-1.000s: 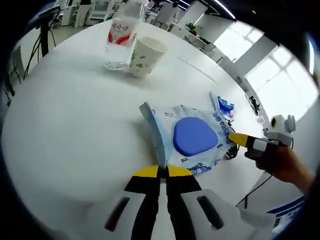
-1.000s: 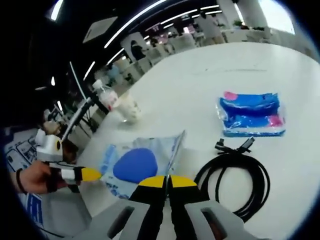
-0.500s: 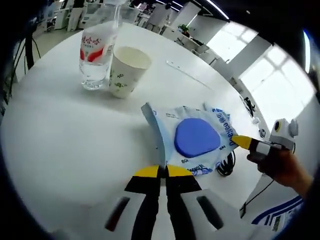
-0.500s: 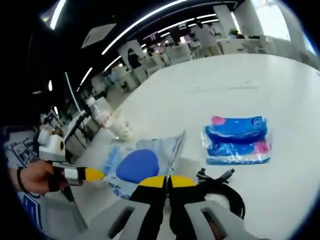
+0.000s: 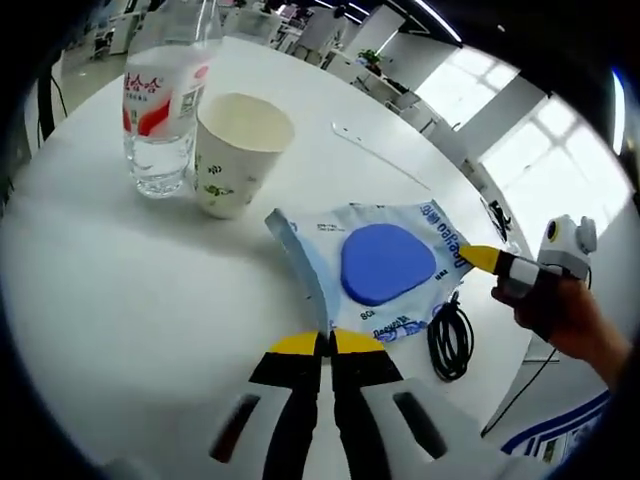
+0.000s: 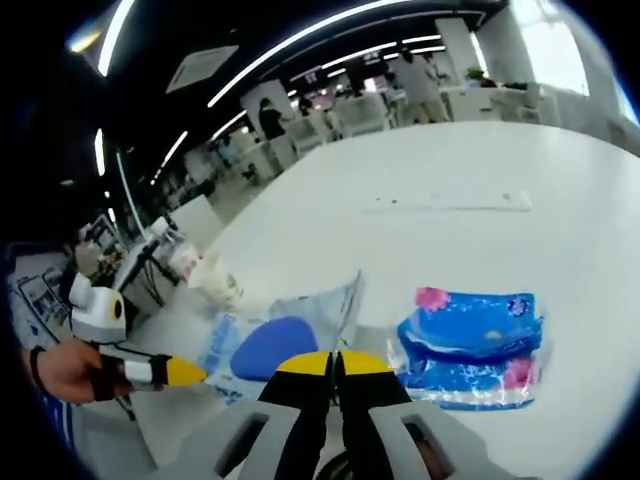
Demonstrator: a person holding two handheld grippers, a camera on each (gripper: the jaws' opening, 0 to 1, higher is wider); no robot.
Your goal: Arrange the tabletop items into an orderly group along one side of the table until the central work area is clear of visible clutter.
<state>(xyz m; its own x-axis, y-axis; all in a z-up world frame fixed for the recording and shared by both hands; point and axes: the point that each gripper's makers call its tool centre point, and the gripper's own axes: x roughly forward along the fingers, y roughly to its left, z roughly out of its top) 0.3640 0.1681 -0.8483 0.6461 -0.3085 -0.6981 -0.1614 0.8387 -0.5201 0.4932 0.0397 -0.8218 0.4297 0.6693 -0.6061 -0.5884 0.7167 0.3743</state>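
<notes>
Above the white table (image 5: 120,290), I hold the blue-patch pouch (image 5: 385,265) with both grippers, left gripper (image 5: 320,343) and right gripper (image 6: 333,361) each clamped on an edge. Near it, water bottle (image 5: 160,110) and paper cup (image 5: 235,155) already stand together; I judge the pouch, black cable (image 5: 450,340) and blue tissue pack (image 6: 470,350) remain to group.

An open-plan office is indicated. Long strip lights (image 6: 300,40) are seen running across a dark ceiling at the top of the right gripper view, with rows of desks and chairs (image 6: 350,110) beneath them. Large bright windows (image 5: 520,150) are shown at the upper right of the left gripper view, beyond a broad white table (image 5: 130,290).
</notes>
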